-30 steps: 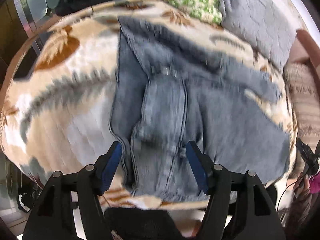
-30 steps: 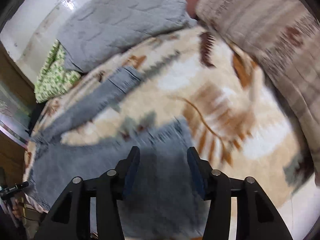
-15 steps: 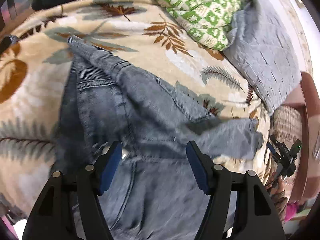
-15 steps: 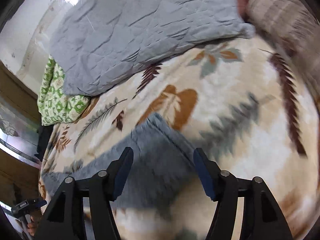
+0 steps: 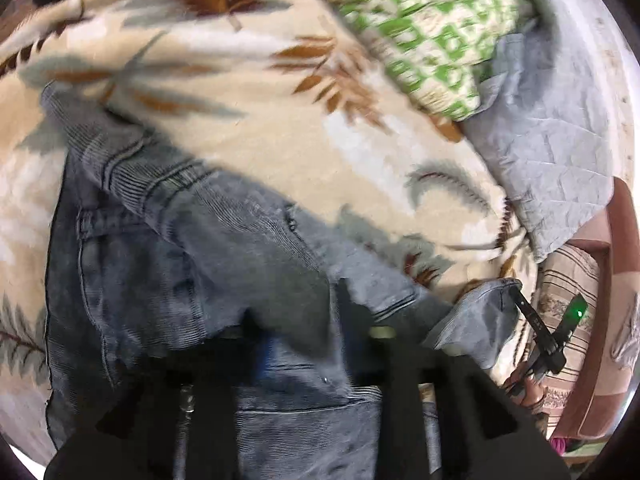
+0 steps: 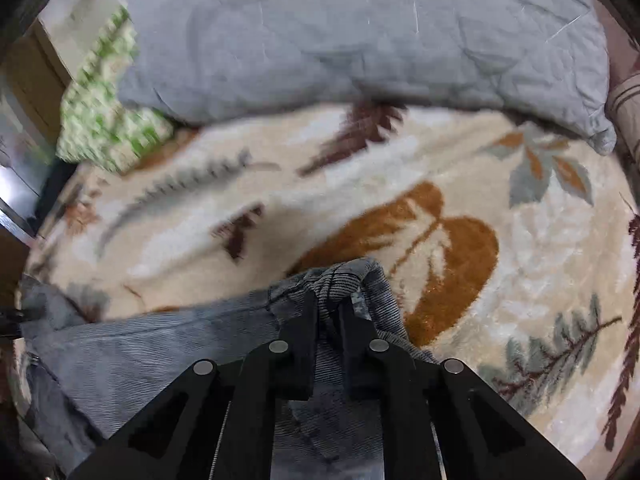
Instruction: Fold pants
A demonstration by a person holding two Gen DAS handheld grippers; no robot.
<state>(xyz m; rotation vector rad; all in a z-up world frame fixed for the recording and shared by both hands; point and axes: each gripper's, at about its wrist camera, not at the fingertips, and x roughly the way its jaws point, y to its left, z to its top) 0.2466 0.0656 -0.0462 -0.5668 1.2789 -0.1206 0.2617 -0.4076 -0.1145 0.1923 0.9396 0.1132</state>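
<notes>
Currently gripping: my right gripper, jaws just closing, is pinching a leg hem of the corduroy pants lying on the leaf-print blanket; my left gripper is closing on fabric near the waist. Next, likely: lifting both together to fold.

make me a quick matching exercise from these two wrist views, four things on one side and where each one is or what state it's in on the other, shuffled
Things:
1. grey corduroy pants
2. green patterned blanket
3. grey quilt
4. right gripper

Places or states:
A. bunched at the far left edge of the bed in the right wrist view
B. jaws shut on a bunched pant leg end
C. spread on the leaf-print blanket
D. lying across the far side of the bed

Pairs: 1-C, 2-A, 3-D, 4-B
</notes>
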